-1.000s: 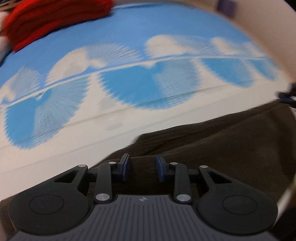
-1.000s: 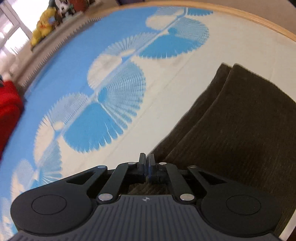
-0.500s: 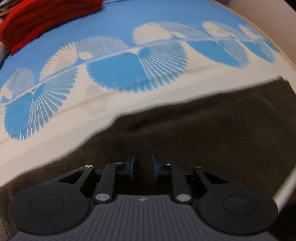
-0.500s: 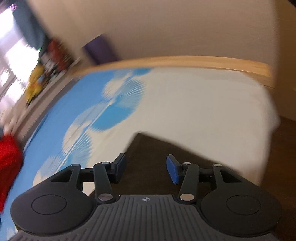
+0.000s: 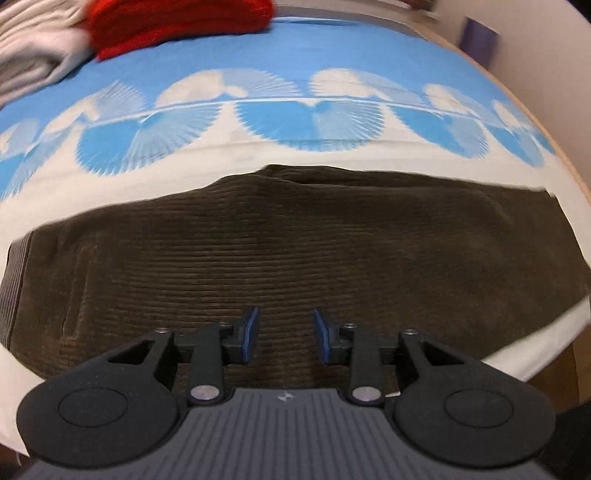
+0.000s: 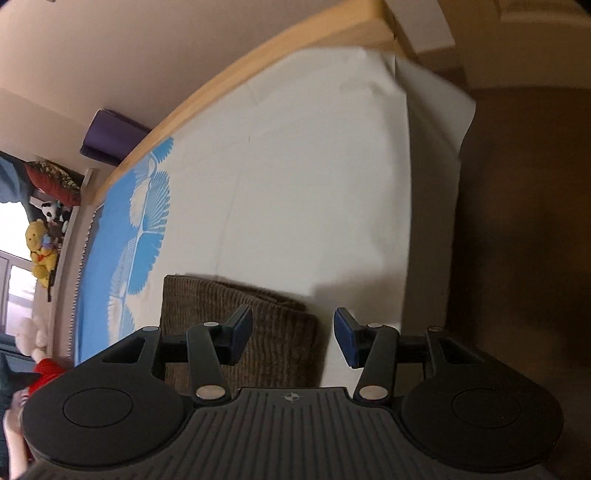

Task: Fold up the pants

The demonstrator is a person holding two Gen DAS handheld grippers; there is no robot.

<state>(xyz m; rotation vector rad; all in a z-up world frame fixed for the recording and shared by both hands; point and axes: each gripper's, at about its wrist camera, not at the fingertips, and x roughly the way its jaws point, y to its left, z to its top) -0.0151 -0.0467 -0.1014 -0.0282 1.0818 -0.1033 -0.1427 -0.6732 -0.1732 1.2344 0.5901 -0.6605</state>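
Observation:
Dark brown corduroy pants [image 5: 295,251] lie flat across the bed, folded lengthwise, with the waistband [image 5: 14,273] at the left in the left wrist view. My left gripper [image 5: 284,334] hovers over their near part; its jaws are opening and no cloth is pinched between them. In the right wrist view one end of the pants [image 6: 221,306] lies by the bed's corner. My right gripper [image 6: 293,341] stands open above that end, its left finger [image 6: 240,332] over the cloth, the right finger over bare sheet.
The sheet [image 5: 295,48] is blue with white fan shapes, and plain white near the pants. Folded red clothing [image 5: 177,22] and pale folded fabric [image 5: 29,55] lie at the far left. A wooden bed frame [image 6: 258,62] borders the mattress; brown floor [image 6: 517,221] lies beyond the corner.
My left gripper drew back from the pants' far edge, narrowed, then widened. My right gripper went from shut to open, rolled, and swung to the pants' end by the bed corner.

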